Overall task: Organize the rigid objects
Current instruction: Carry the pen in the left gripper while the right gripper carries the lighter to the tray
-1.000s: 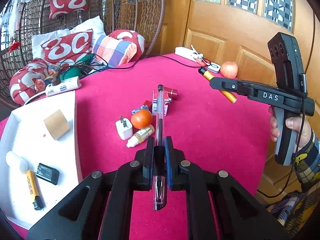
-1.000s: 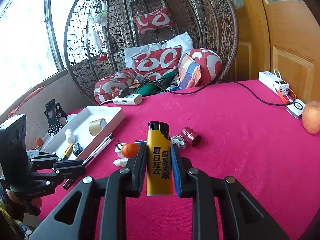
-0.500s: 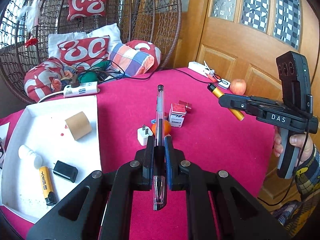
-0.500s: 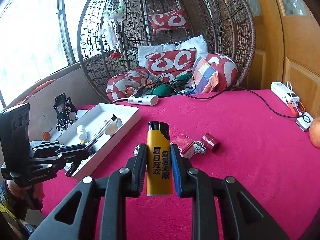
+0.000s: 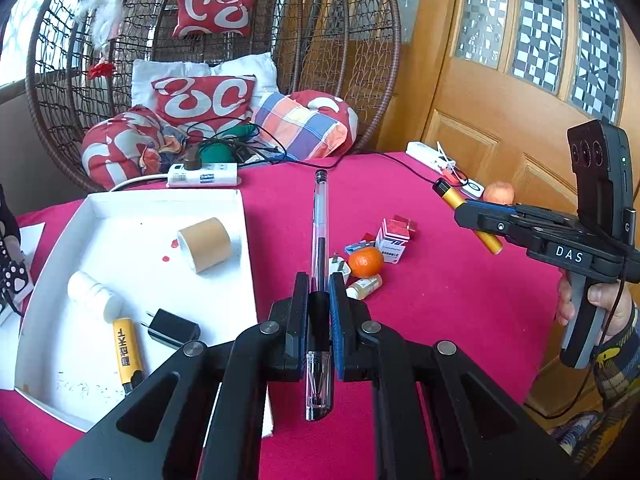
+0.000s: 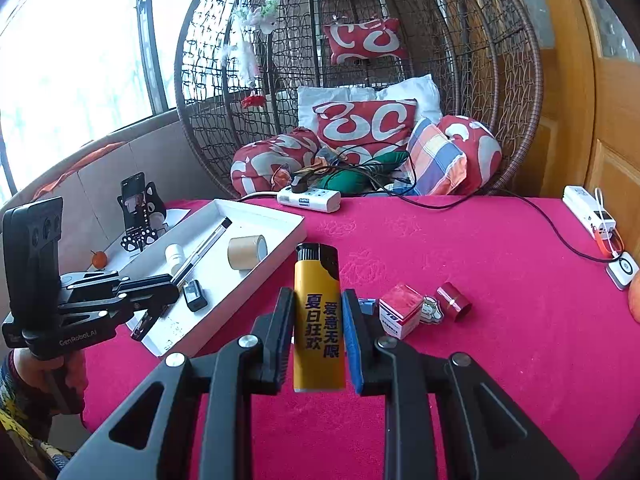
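Your left gripper (image 5: 319, 304) pinches the clear plastic ballpoint pen (image 5: 319, 240); right gripper (image 6: 319, 320) clamps the yellow plastic lighter (image 6: 319, 320). Both have swung toward the white rectangular tray (image 5: 240, 208) since a second ago, so drop-off's next.

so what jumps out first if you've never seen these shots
Each gripper holds something over the pink table: the left gripper is shut on a clear pen, the right gripper on a yellow lighter. To the left sits a white tray with a tape roll and other small items in it; a tangerine lies among loose clutter mid-table.
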Tool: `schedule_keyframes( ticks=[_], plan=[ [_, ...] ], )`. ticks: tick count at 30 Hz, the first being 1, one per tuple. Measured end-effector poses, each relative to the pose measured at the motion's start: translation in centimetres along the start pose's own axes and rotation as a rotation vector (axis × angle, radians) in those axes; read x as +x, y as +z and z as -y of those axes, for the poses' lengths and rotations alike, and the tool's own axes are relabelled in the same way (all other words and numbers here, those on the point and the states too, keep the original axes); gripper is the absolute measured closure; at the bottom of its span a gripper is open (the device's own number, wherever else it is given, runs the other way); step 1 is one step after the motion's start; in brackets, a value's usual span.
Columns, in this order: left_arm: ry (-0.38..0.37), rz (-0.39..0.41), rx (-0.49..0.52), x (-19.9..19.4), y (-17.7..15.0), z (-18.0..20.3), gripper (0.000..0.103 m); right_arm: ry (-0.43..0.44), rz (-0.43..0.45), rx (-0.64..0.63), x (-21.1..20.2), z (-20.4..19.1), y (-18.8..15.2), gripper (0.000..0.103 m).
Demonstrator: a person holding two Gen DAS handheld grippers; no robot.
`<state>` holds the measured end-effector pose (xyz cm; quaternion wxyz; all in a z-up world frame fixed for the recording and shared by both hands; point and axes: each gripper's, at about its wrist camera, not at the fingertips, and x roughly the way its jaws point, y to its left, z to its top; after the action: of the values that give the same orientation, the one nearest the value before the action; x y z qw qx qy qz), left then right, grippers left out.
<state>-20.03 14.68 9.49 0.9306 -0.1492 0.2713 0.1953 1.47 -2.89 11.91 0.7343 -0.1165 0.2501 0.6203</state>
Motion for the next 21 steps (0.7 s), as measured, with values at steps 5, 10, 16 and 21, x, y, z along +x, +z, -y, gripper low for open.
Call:
schedule_keyframes(
  ticks=[5,10,16,21],
  plan=[
    [0.030,0.016,-0.035,-1.1,-0.3,-1.6,0.094,0.006,-0.006,-0.027,0.5,-1.1,0.6,0.080],
    [0.064,0.038,-0.066,-2.2,-0.3,-3.2,0.094,0.016,-0.014,-0.054,1.2,-2.2,1.1,0.080],
    [0.119,0.072,-0.110,-3.7,-0.3,-5.8,0.094,0.033,-0.022,-0.099,1.9,-3.6,1.8,0.080],
    [0.214,0.091,-0.126,-4.7,-0.2,-8.3,0.094,0.056,-0.038,-0.135,3.2,-5.2,2.3,0.080]
  ],
)
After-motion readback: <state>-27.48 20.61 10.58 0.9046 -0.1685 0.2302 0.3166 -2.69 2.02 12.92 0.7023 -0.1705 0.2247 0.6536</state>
